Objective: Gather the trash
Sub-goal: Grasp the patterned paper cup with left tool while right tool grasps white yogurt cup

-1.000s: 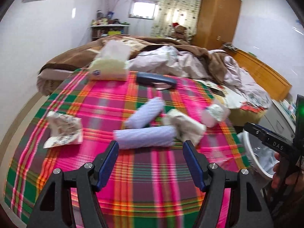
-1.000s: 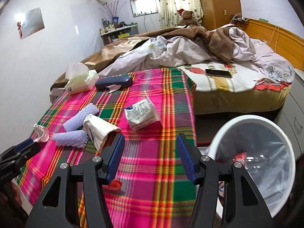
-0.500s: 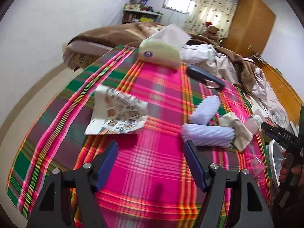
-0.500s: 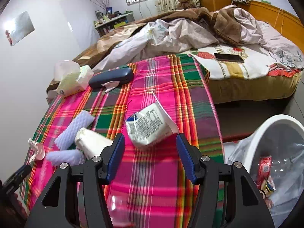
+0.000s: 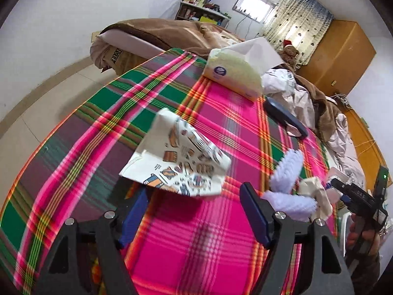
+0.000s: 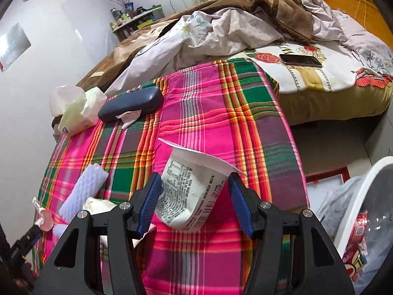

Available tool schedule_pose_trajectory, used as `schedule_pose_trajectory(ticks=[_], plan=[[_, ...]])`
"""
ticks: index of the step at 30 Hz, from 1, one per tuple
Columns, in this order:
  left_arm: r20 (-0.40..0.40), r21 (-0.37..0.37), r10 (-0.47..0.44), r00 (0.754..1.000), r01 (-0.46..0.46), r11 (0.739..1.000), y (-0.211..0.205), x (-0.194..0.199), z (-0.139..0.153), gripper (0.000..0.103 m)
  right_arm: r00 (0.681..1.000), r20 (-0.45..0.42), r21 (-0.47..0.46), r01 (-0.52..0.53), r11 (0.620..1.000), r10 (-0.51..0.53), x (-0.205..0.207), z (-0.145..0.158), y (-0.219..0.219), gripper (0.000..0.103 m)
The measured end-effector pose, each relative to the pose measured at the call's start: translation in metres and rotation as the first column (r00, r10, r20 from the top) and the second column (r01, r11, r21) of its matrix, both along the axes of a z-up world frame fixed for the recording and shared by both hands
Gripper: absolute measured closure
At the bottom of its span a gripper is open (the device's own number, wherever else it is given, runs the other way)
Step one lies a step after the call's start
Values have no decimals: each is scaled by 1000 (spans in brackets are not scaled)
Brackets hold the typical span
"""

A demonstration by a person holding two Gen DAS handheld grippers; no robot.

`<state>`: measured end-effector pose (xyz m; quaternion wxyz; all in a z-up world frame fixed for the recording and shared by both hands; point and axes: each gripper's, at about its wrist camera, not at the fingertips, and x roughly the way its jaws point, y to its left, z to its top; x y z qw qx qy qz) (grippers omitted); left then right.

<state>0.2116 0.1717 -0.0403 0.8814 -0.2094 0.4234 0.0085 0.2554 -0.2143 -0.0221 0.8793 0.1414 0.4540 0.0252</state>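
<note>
Right wrist view: your right gripper (image 6: 195, 201) is spread around a white carton (image 6: 190, 193) at 6 o'clock on the plaid cloth (image 6: 221, 123). Your left gripper (image 5: 194, 211) is spread below a printed wrapper (image 5: 179, 157).

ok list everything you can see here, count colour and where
printed wrapper: 1, white, cloth's left side
yogurt cup: 1, white, between the right fingers
foam sleeves: 2, lilac, cloth middle
crumpled paper: 1, cream, beside the sleeves
tissue pack: 1, pale yellow, far edge
glasses case: 1, dark blue, next to the tissues
phone: 1, black, on the bed
bin: 1, white, floor right
left gripper: open
right gripper: open
</note>
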Motion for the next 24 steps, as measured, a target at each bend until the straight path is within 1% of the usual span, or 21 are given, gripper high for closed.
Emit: schedule_pose_trajectory(ticks=[4, 8, 12, 15, 17, 18, 21, 24], plan=[[-12, -19, 17, 1000, -17, 1000, 5, 11, -2, 26, 999, -16, -2, -37, 999, 37, 3, -4, 4, 45], [-17, -4, 20, 1000, -20, 1000, 4, 22, -3, 26, 997, -20, -27, -81, 996, 81, 5, -6, 11, 45], [-35, 34, 10, 999, -9, 999, -3, 36, -3, 26, 994, -25, -68, -106, 992, 105, 5, -5, 17, 45], [-52, 44, 3, 999, -1, 999, -11, 47, -6, 26, 993, -24, -78, -121, 990, 119, 6, -6, 18, 46], [-44, 65, -10, 999, 13, 998, -17, 50, -5, 26, 991, -22, -76, -134, 988, 133, 5, -5, 19, 55], [-47, 73, -14, 999, 17, 997, -20, 51, -7, 26, 990, -23, -82, -138, 987, 137, 5, -5, 20, 58], [-44, 93, -12, 999, 16, 996, -24, 51, -7, 26, 988, -13, -123, -153, 981, 153, 2, -4, 24, 58], [-53, 147, -31, 998, 39, 988, -31, 50, -8, 28, 987, -8, -119, -161, 980, 161, 1, -5, 24, 58]])
